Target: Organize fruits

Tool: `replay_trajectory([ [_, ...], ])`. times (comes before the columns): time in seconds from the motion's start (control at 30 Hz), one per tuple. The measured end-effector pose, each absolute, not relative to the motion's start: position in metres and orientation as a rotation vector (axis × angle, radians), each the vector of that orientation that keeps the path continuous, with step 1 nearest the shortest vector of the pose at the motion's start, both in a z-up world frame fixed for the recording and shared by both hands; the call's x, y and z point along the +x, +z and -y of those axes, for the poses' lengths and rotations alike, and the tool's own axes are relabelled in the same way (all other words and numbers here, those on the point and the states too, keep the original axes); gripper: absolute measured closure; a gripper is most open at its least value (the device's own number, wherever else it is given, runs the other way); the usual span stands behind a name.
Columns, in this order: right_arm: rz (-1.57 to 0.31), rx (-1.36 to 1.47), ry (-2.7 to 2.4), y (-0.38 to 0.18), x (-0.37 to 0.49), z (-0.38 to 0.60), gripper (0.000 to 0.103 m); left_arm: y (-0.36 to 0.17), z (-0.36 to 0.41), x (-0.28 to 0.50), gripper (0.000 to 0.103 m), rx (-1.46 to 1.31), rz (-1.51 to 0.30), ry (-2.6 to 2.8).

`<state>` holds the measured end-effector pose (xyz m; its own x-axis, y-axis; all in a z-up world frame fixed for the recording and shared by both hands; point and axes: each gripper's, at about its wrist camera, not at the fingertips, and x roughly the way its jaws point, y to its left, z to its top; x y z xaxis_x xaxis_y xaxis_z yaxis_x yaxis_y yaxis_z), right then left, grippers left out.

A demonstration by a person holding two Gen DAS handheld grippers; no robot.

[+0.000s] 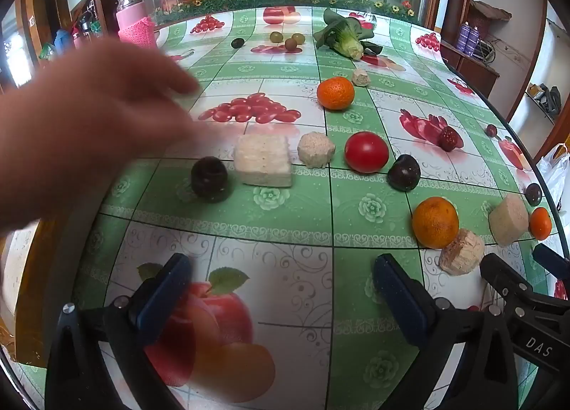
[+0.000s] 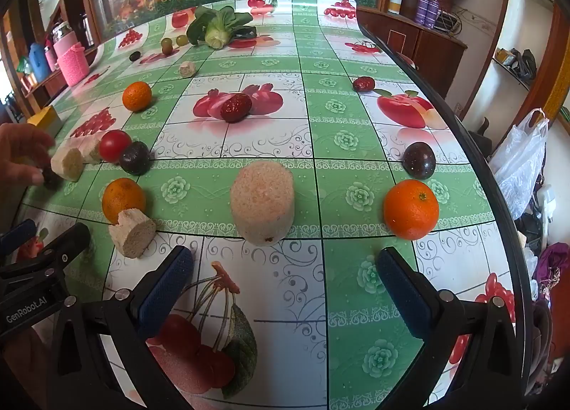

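Both grippers, left (image 1: 281,297) and right (image 2: 285,288), have fingers spread wide, holding nothing. The orange (image 2: 410,209) sits on the table (image 2: 356,53) just ahead-right; looks firm but round, probably rolls, so I'd pinch across its middle

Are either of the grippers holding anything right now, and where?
No. The left gripper and right gripper are both open and empty, above the tablecloth.

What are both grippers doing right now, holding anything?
Left gripper: open, empty.
Right gripper: open, empty.
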<state>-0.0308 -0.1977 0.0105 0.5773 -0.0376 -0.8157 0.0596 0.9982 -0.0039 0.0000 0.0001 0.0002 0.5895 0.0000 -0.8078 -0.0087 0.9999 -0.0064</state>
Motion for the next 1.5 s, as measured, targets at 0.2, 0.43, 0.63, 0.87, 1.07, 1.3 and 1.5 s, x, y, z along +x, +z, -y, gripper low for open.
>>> replay_trajectory([
  [0.2,-0.963,0.022,-0.058,0.010,-0.030,0.198,0.000,0.000,-0.001,0.000,0.000,-0.013,-0.942,0.004],
  [0.43,-0.963,0.022,-0.058,0.010,-0.030,0.198,0.000,0.000,0.000,0.000,0.000,-0.009,-0.941,0.006],
  [0.63,-0.963,0.022,-0.058,0.010,-0.030,0.198,0.000,0.000,0.001,0.001,0.000,-0.015,-0.941,0.013],
  [0.87,-0.998,0.029,-0.081,0.014,-0.030,0.198,0.000,0.002,-0.003,0.004,0.000,-0.011,-0.959,0.020],
  [1.07,-0.953,0.022,-0.073,0.045,-0.035,0.184,0.000,0.031,-0.023,0.005,0.000,0.004,-0.890,0.043],
  [1.3,-0.924,0.096,-0.022,0.079,-0.049,0.169,0.000,0.063,-0.053,-0.004,0.000,-0.011,-0.838,0.048],
  [1.5,-0.860,0.037,-0.022,0.091,-0.071,0.151,0.000,0.071,-0.061,-0.021,0.000,0.001,-0.821,0.028],
])
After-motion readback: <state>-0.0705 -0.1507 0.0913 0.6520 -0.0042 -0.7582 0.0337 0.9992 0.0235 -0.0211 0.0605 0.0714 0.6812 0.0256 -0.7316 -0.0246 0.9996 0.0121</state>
